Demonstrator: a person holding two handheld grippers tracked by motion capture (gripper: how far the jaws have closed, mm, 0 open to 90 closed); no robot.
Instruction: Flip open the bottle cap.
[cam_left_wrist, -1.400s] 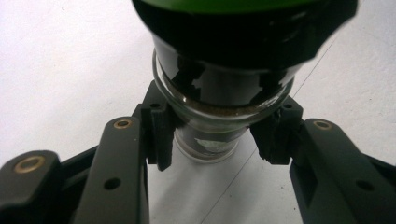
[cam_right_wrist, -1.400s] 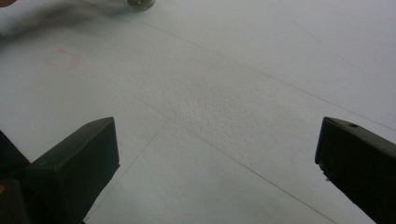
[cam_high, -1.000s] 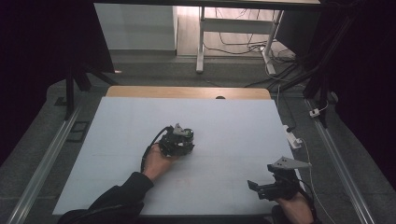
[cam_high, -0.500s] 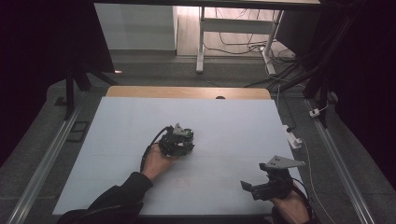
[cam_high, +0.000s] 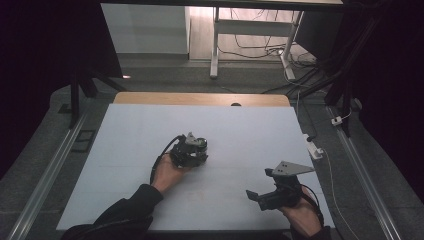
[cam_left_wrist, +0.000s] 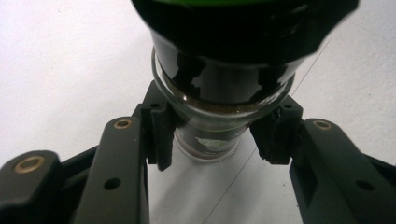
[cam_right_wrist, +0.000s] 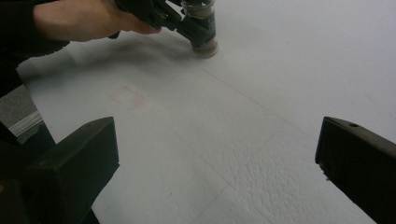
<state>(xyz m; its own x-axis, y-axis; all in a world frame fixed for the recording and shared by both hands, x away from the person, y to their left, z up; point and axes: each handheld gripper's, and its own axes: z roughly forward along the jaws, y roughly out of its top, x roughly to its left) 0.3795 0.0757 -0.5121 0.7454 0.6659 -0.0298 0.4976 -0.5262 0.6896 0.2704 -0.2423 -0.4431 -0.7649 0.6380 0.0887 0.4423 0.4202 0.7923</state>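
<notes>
While upright, jar (cam_left_wrist: 212, 100) clamped between left tool (cam_left_wrist: 212, 140) pads

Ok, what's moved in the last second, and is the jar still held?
The right claw has slid left across the white table, towards the middle, jaws wide open and empty. The left claw has stayed put, still clamped on the small glass jar standing on the table.
</notes>
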